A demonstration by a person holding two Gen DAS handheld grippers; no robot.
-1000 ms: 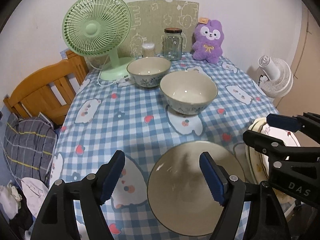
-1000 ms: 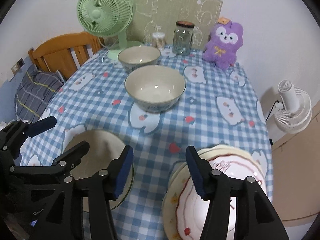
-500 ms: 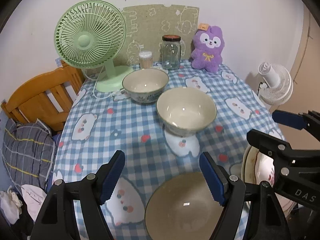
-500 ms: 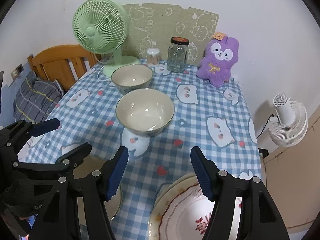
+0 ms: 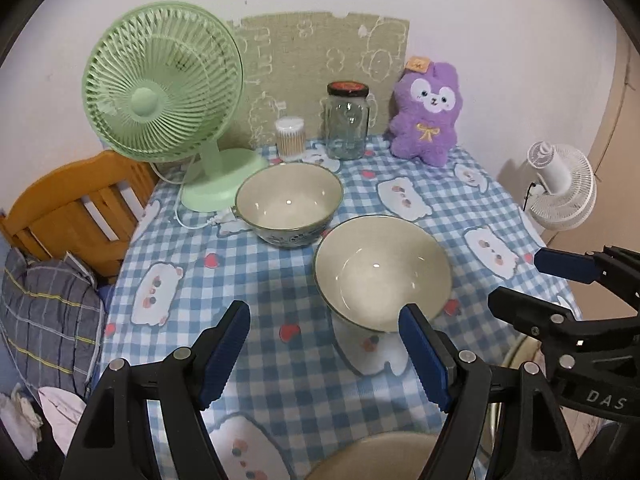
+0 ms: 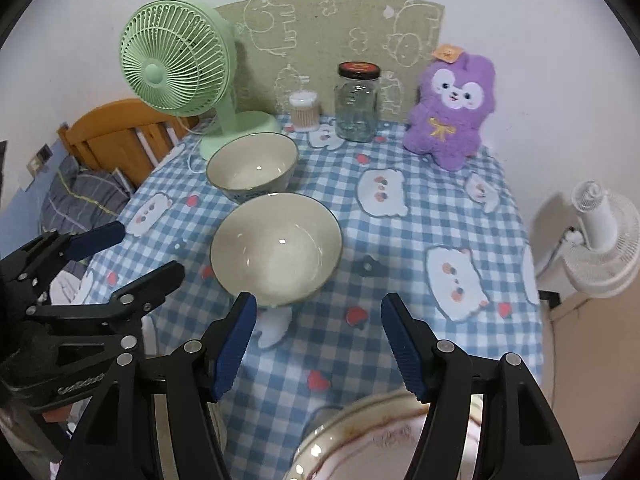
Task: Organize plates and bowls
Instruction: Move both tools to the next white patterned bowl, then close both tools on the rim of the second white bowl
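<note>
Two cream bowls stand on the blue checked tablecloth: a near bowl (image 5: 382,274) (image 6: 276,248) and a far bowl (image 5: 289,204) (image 6: 252,166). A third cream bowl (image 5: 372,458) shows only its rim at the bottom edge of the left wrist view. A stack of plates (image 6: 384,440) with a red pattern lies at the bottom of the right wrist view. My left gripper (image 5: 324,354) is open and empty above the cloth, just short of the near bowl. My right gripper (image 6: 318,346) is open and empty, above the plates' far edge.
At the back stand a green fan (image 5: 168,100), a glass jar (image 5: 347,122), a tub of cotton swabs (image 5: 291,138) and a purple plush toy (image 5: 428,116). A wooden chair (image 5: 76,208) is at the left, a white fan (image 5: 560,188) beyond the table's right edge.
Both grippers have risen and tilted up, so the bowls and plates near me slid toward the bottom edges and more of the table's back shows. Both stay open and empty.
</note>
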